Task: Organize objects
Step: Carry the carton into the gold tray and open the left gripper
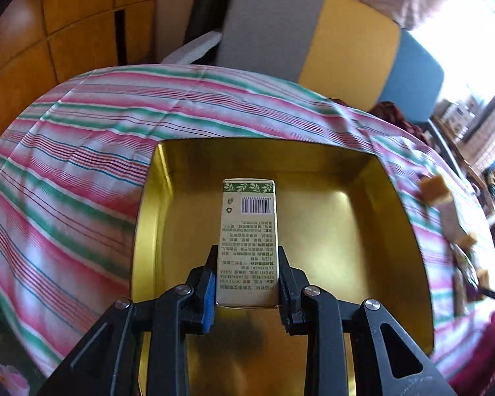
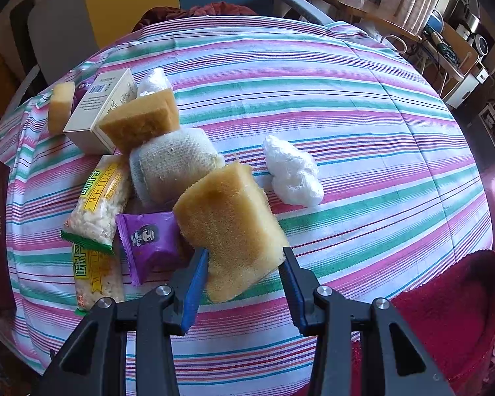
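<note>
Left gripper (image 1: 247,265), left wrist view: jaws closed on the near end of a carton (image 1: 248,241), which is held over the open gold tin (image 1: 396,217); whether its far end touches the tin floor cannot be told. No other contents show in the tin, which sits on the striped cloth (image 1: 82,151). The step in hand appears to be placing the carton; the next move calls for lowering it flat and releasing. Right gripper (image 2: 244,264), right wrist view: jaws spread wide around a sponge (image 2: 227,217), gripping nothing. Beside the sponge lie a purple packet (image 2: 151,237), rolled sock (image 2: 171,168), snack bars (image 2: 99,204), white box (image 2: 99,112), further sponges and a white wad (image 2: 293,175), all outside the tin.
</note>
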